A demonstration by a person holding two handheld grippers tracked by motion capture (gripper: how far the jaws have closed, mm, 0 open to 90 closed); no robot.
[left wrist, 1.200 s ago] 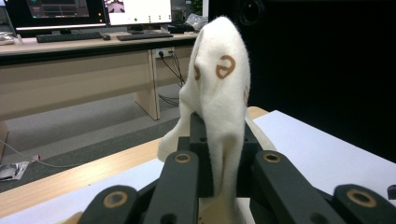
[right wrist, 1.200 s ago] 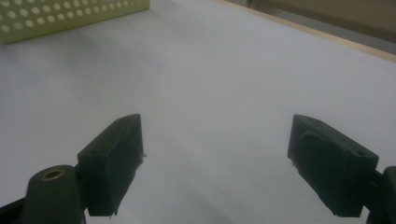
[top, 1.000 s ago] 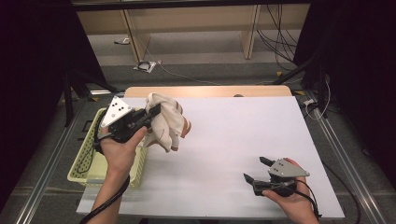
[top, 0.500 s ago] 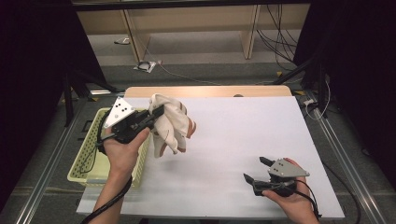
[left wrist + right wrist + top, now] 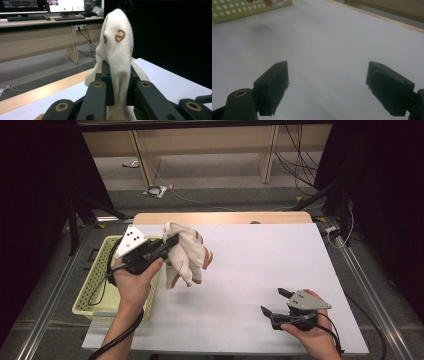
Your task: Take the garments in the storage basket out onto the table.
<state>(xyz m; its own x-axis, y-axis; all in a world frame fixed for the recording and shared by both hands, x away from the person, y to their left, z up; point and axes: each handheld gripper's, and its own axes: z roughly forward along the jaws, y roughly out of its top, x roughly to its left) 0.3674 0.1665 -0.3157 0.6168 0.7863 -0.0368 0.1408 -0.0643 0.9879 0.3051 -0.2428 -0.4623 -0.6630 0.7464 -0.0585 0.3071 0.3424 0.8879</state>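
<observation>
High view: I see my left gripper point(image 5: 170, 242) lifted above the left part of the white table top point(image 5: 260, 270), and its black jaws are pressed together on a cream-white soft cloth with small orange-brown marks point(image 5: 187, 255). The cloth hangs down from the jaws, in front of the gripper and a little under it, and it does not touch the table; its shadow lies on the white surface below. Behind this gripper, under my left hand point(image 5: 132, 280), stands a pale yellow-green plastic basket with small holes point(image 5: 95, 285), at the left edge of the table.

In the left gripper view the cloth point(image 5: 117, 52) goes up between the two jaws and folds over their tips, so one part stands above the gripper point(image 5: 117, 82) and one part falls down in front of it. An orange ring-shaped mark is on the upper part.

My right gripper point(image 5: 276, 301) rests low near the front right corner of the table, well apart from the cloth. Its jaws stand wide apart and nothing is between them. In the right gripper view I see bare white table point(image 5: 332, 45) in front of this gripper point(image 5: 327, 87), and far ahead to the left a corner of the basket point(image 5: 252, 10).
</observation>
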